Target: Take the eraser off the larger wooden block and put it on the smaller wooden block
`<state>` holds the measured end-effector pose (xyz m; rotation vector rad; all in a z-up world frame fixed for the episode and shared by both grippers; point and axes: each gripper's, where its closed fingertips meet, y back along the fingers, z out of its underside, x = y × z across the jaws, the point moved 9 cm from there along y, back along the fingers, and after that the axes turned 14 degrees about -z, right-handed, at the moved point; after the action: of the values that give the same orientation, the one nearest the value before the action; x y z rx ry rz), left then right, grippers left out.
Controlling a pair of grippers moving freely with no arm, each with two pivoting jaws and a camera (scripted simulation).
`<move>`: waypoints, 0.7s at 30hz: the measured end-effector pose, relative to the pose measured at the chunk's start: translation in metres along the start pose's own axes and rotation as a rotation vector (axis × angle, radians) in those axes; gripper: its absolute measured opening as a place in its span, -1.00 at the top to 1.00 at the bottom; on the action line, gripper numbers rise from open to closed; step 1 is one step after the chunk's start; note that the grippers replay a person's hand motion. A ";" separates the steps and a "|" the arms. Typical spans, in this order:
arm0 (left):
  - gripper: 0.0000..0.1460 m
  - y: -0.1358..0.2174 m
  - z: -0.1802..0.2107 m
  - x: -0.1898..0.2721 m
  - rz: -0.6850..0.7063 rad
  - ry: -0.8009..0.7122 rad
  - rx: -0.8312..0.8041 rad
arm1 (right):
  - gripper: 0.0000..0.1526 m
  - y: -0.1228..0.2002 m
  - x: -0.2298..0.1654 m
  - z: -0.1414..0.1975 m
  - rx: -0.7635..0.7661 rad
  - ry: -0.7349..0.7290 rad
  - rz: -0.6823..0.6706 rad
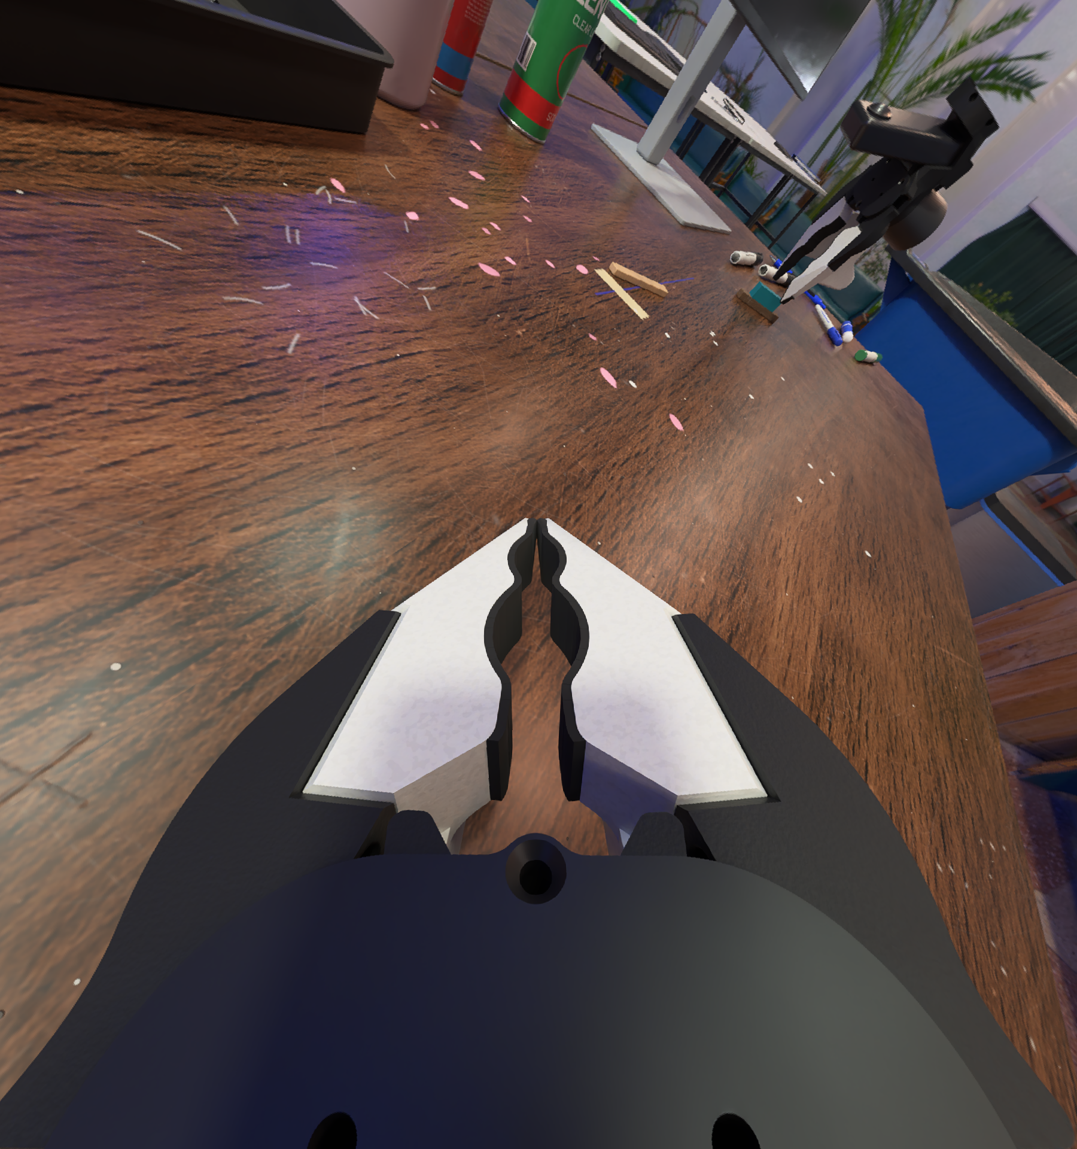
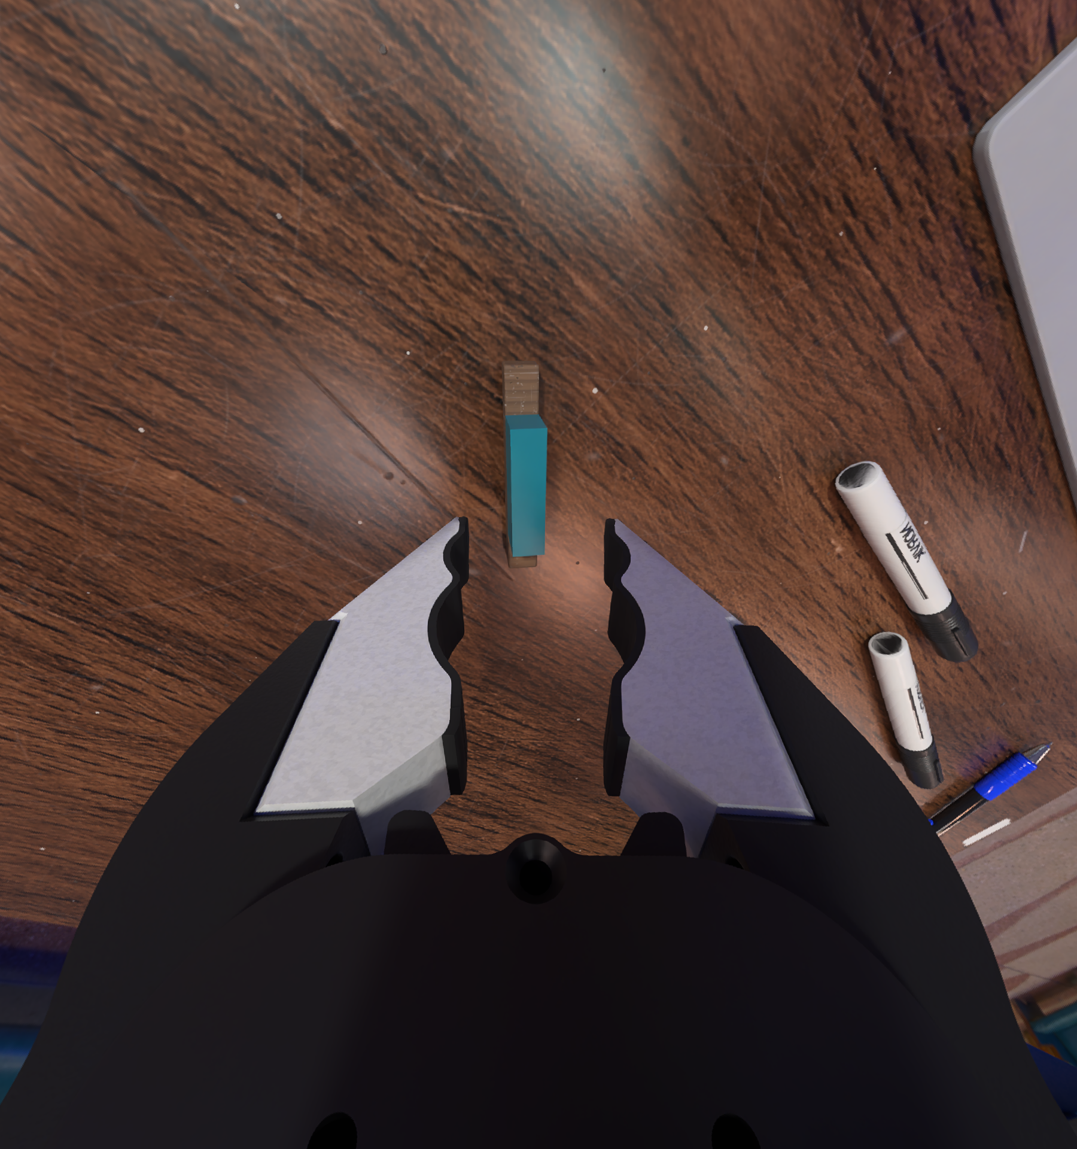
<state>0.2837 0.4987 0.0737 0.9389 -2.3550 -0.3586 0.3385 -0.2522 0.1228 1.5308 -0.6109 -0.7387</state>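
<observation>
A teal eraser [image 2: 526, 485] lies on a brown wooden block [image 2: 522, 388] whose ends stick out past it. My right gripper [image 2: 536, 528] is open and empty, just above and short of the eraser, with the eraser in line with the gap. In the left wrist view the eraser [image 1: 766, 297] on its block [image 1: 757, 308] shows far off near the table's right edge, under the right gripper [image 1: 784, 287]. A lighter wooden block [image 1: 638, 278] and a thin wooden strip [image 1: 622, 293] lie to their left. My left gripper [image 1: 536, 523] is shut and empty, low over bare table.
Two white markers [image 2: 903, 559] [image 2: 903, 709] and a blue pen [image 2: 996, 777] lie right of the eraser. A grey monitor base [image 2: 1058, 280] is at the far right. A green can [image 1: 545, 68], a red can [image 1: 461, 43] and a dark tray [image 1: 169, 56] stand at the back.
</observation>
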 end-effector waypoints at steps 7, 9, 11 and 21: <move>1.00 0.000 0.000 0.000 -0.010 -0.001 0.001 | 0.44 -0.011 0.004 -0.004 -0.037 0.001 -0.027; 1.00 0.000 0.000 0.000 -0.008 0.000 -0.003 | 0.55 -0.012 0.005 -0.003 -0.034 -0.007 -0.053; 1.00 0.000 0.000 0.000 -0.007 0.000 -0.006 | 0.76 -0.013 0.006 -0.003 -0.031 -0.007 -0.060; 1.00 0.000 0.000 0.001 -0.012 -0.004 0.005 | 0.85 0.042 -0.033 -0.014 0.270 0.045 0.002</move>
<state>0.2828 0.4983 0.0741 0.9557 -2.3559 -0.3602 0.3291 -0.2225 0.1681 1.7891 -0.6997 -0.6370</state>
